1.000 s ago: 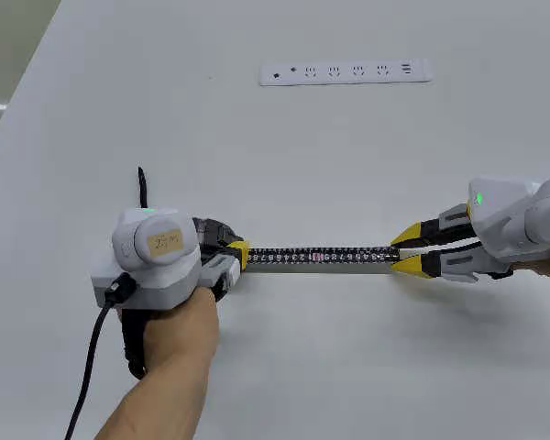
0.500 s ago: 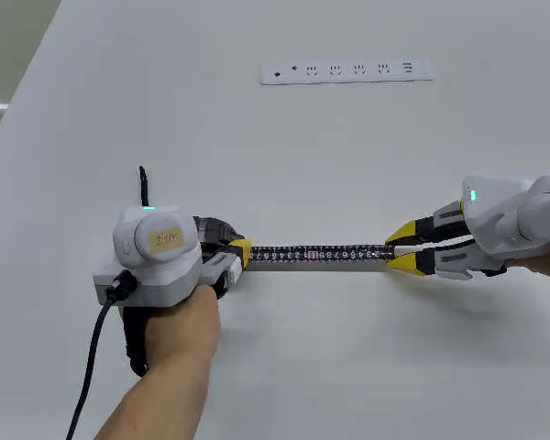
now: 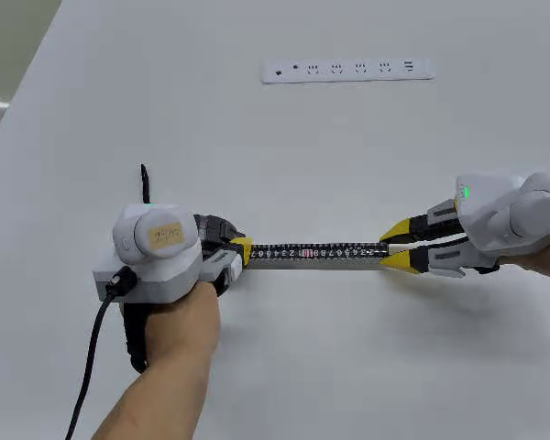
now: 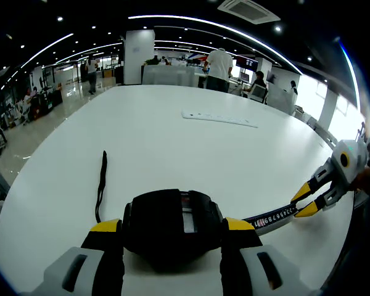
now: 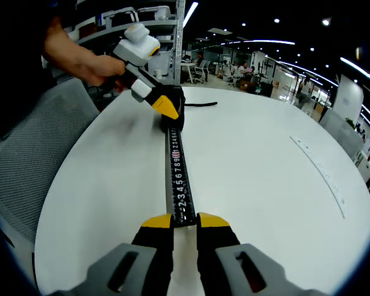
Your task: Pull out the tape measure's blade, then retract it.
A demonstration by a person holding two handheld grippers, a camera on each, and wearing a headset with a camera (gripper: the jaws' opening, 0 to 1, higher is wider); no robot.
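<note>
The black tape measure case (image 4: 171,223) rests on the white table, and my left gripper (image 4: 171,225) is shut on it from both sides. In the head view the case (image 3: 216,236) peeks out from under that left gripper (image 3: 233,253). A black blade (image 3: 316,252) with white numbers runs right from the case along the tabletop. My right gripper (image 3: 394,246) is shut on the blade's free end. The right gripper view shows the blade (image 5: 177,179) stretching away from my right gripper (image 5: 185,220) to the case (image 5: 174,111). A black wrist strap (image 4: 101,185) trails from the case.
A white power strip (image 3: 348,71) lies at the far side of the table (image 3: 257,128). A person's hand (image 3: 174,325) holds the left gripper, with a black cable (image 3: 92,353) hanging off it. People stand in the office beyond the table.
The right gripper has moved left toward the case with the blade end in it, so the exposed blade is a little shorter. The left gripper and case have stayed put.
</note>
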